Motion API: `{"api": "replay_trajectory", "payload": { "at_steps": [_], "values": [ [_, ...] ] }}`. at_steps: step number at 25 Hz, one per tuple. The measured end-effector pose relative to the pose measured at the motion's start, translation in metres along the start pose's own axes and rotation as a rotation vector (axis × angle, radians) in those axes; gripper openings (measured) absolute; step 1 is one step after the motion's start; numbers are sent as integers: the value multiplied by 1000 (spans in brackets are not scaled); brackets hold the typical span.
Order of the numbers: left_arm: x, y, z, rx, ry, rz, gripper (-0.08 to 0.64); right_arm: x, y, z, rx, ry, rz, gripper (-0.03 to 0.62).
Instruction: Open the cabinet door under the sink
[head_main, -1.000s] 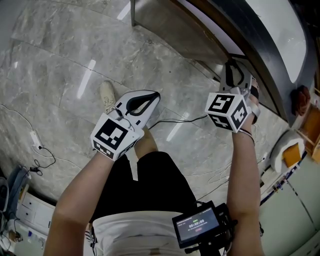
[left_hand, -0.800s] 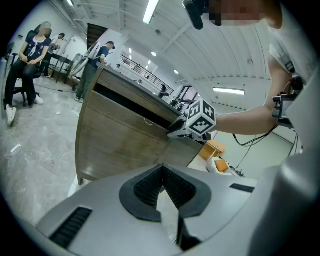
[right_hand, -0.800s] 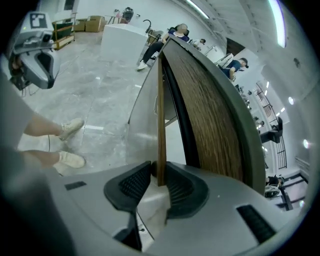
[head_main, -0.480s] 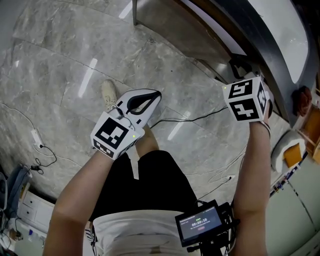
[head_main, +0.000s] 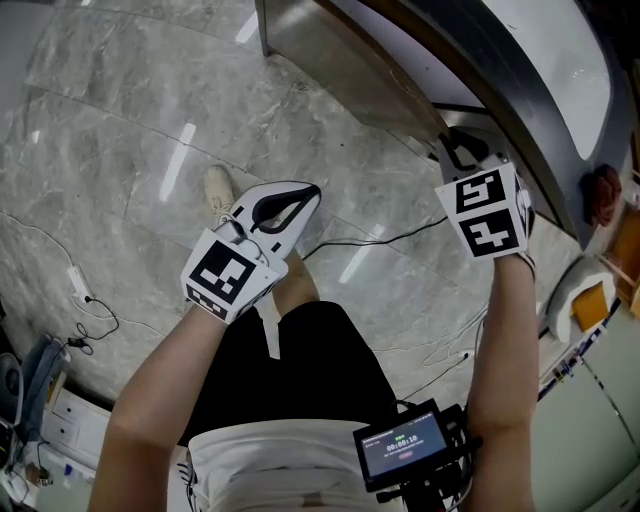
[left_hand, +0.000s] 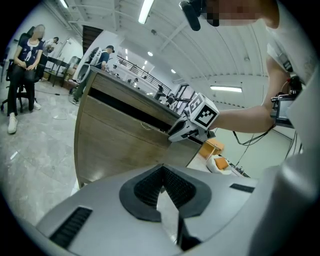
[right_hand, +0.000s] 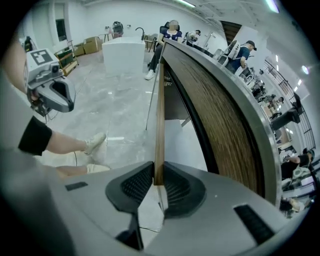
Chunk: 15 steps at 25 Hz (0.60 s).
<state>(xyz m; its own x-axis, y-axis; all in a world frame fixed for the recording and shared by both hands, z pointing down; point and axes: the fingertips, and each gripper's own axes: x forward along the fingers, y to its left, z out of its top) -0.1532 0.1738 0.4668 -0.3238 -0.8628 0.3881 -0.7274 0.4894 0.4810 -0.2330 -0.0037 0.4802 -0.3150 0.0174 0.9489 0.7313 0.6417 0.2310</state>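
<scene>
Right gripper change, head view: right gripper (head_main: 458, 150) at 2 o'clock has tipped steeper; cabinet door (head_main: 340, 55) stands ajar at 12 o'clock.
Left gripper view: left gripper (left_hand: 162, 185) closed, empty.
Right gripper view: jaws have just been closing and now pinch the door's free edge.
Task meaning: grip looks set; a wider pull is probably next.

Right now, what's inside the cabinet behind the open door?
Behind the cabinet door, the right gripper view shows a dark opening with a pale surface low down; no contents are visible. The deeper interior is hidden by the door and the counter.
</scene>
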Motion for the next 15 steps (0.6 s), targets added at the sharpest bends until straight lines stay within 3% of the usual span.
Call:
{"api": "replay_trajectory", "payload": {
  "at_steps": [15],
  "values": [
    [-5,-7,16,15,1,-1,9,-8,32,4,180,-86,285,68]
  ]
}}
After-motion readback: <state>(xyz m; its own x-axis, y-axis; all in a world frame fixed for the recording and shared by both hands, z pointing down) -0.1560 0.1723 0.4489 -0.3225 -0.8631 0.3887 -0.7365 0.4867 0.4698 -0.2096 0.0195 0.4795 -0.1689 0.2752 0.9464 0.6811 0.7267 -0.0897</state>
